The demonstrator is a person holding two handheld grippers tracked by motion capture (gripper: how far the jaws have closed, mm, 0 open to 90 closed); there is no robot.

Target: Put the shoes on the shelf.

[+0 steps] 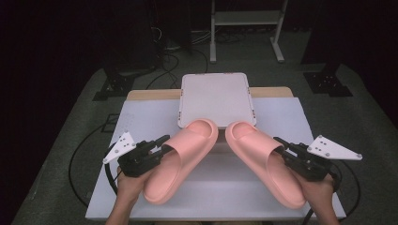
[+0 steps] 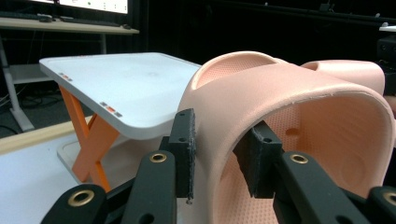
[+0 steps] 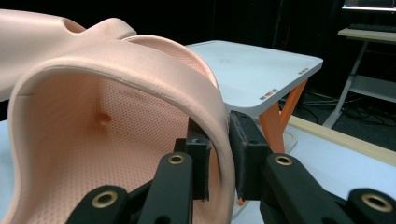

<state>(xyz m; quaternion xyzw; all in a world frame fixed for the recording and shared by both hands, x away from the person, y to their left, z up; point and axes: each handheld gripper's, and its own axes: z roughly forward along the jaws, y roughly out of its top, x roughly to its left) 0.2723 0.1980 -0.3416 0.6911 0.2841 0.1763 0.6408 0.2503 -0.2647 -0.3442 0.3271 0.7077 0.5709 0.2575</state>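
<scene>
Two pink slide slippers lie side by side on the white table, toes pointing away and reaching the front edge of a raised white platform (image 1: 216,96). My left gripper (image 1: 164,143) is shut on the left slipper (image 1: 185,154) at the outer side of its strap. In the left gripper view, that gripper (image 2: 219,154) has one pad outside the left slipper's strap (image 2: 289,88) and one inside. My right gripper (image 1: 281,145) is shut the same way on the right slipper (image 1: 263,159). Its pads clamp the strap wall (image 3: 116,116) in the right gripper (image 3: 223,156) view.
The white platform (image 2: 126,88) stands on orange crossed legs (image 2: 93,140) at the back middle of the table. A wooden strip (image 1: 145,94) runs along the table's far edge. Dark floor, cables and a white metal stand (image 1: 246,28) lie beyond.
</scene>
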